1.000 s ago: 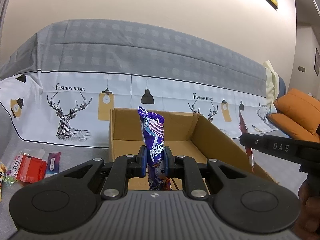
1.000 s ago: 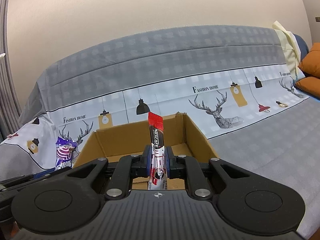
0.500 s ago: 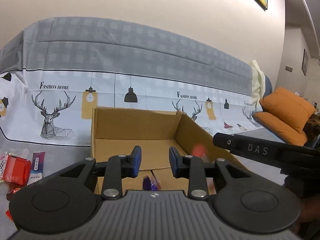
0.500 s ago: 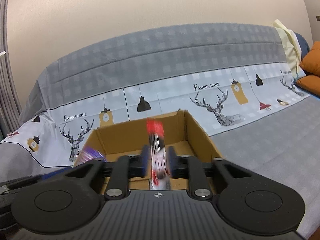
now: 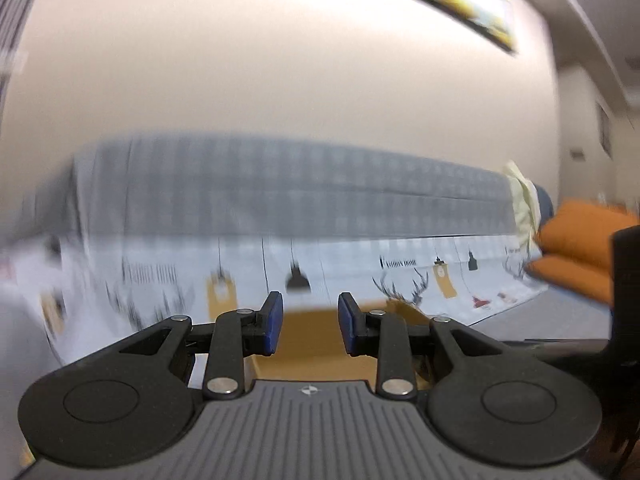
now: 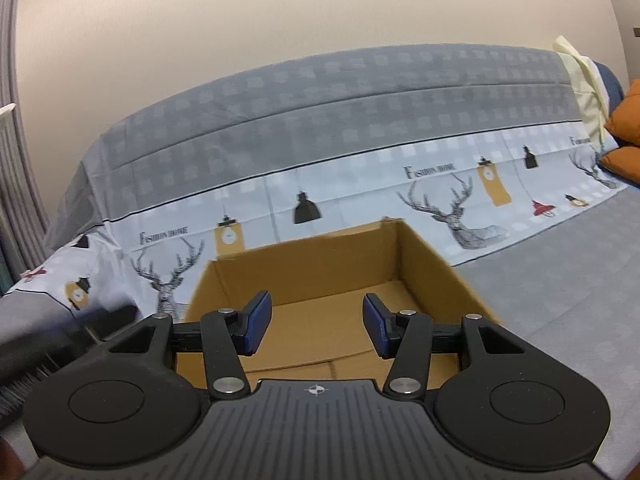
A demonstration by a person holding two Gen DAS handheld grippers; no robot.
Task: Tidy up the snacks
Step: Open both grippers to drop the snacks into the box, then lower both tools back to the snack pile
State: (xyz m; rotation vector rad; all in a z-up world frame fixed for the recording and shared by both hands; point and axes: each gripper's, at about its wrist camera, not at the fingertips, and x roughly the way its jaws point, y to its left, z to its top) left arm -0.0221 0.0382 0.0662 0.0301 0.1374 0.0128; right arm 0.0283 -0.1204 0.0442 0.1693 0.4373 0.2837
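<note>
Both tongs are empty: my left gripper (image 5: 310, 328) has its jaws apart with nothing between them, and my right gripper (image 6: 317, 327) gapes wider over the box (image 6: 320, 276). I judge I am between drops, with the next move being to go for another snack. No snacks show in either view, so I must first find them. My left view is blurred, and only a strip of cardboard shows between the pads. In the right view the box sits open on the grey cloth (image 6: 560, 300), just beyond my fingers. The visible far floor is bare cardboard; the near part is hidden behind the gripper.
</note>
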